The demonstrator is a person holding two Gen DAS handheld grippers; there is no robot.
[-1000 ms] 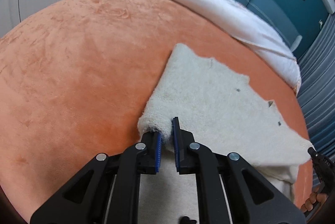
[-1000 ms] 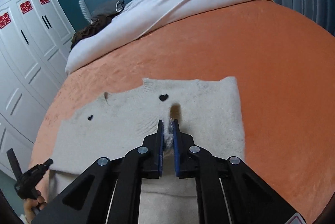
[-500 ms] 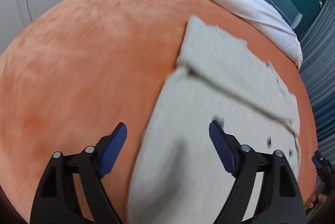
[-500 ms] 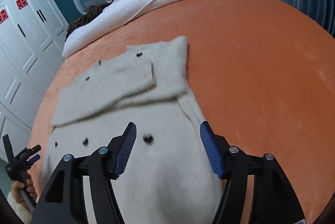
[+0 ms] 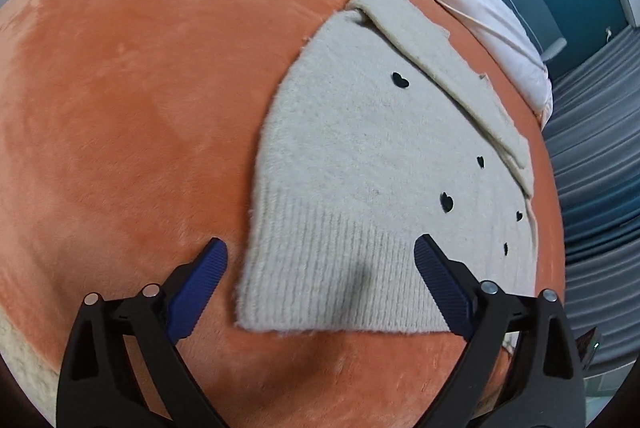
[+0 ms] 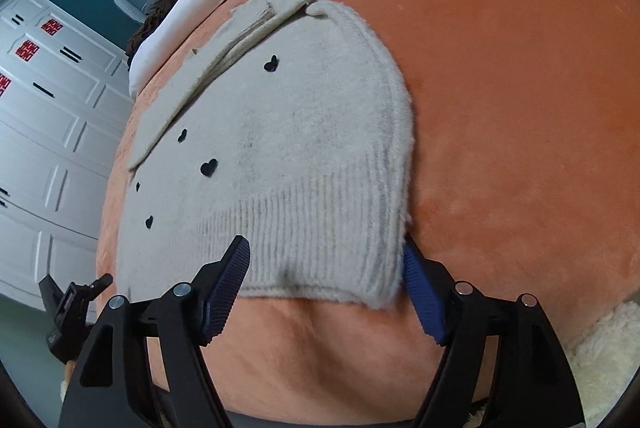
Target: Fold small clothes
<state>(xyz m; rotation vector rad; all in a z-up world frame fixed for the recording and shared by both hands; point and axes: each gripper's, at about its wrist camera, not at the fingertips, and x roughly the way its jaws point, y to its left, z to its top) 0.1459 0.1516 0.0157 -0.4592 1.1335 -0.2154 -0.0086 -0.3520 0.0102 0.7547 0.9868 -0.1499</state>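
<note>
cream knit sweater (image 5: 360, 164) with small black hearts (image 5: 400, 80) lies flat on the orange blanket (image 5: 120, 108) covering the bed, sleeves folded across its far end, ribbed hem nearest the cameras. left gripper (image 5: 320, 276) and right gripper (image 6: 326, 278) hover at the hem, jaws wide and holding nothing.

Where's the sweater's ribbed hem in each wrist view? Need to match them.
Left wrist: ribbed hem sits bottom center, between the open left tongs.
Right wrist: ribbed hem sits bottom center, between the open right tongs.
Shared landmark: the folded sleeve across the sweater's far end.
</note>
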